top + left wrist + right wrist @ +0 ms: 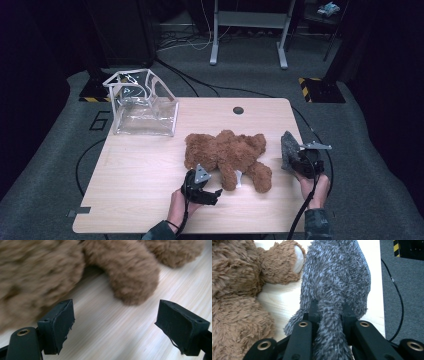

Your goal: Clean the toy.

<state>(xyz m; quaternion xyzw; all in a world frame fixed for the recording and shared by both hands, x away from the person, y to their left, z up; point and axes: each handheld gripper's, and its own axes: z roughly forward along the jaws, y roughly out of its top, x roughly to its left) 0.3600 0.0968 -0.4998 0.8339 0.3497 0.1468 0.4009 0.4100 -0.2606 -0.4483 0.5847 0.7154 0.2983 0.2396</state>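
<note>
A brown teddy bear [227, 152] lies across the middle of the wooden table [140, 175]. My left gripper [209, 192] sits just in front of the bear, near one of its legs [132, 277]. In the left gripper view this gripper [117, 327] is open, with only bare tabletop between its pads. At the table's right edge, my right gripper [298, 159] is shut on a grey furry plush piece [288, 148]. The right gripper view has the grey fur [337, 277] pinched between the jaws of that gripper [329, 315], beside the bear's paw [284, 262].
A clear plastic bag with white handles [144, 105] stands at the table's back left corner. A round cable hole [238, 110] is near the back edge. Cables run over the grey floor around the table, and a white desk frame [250, 30] stands behind.
</note>
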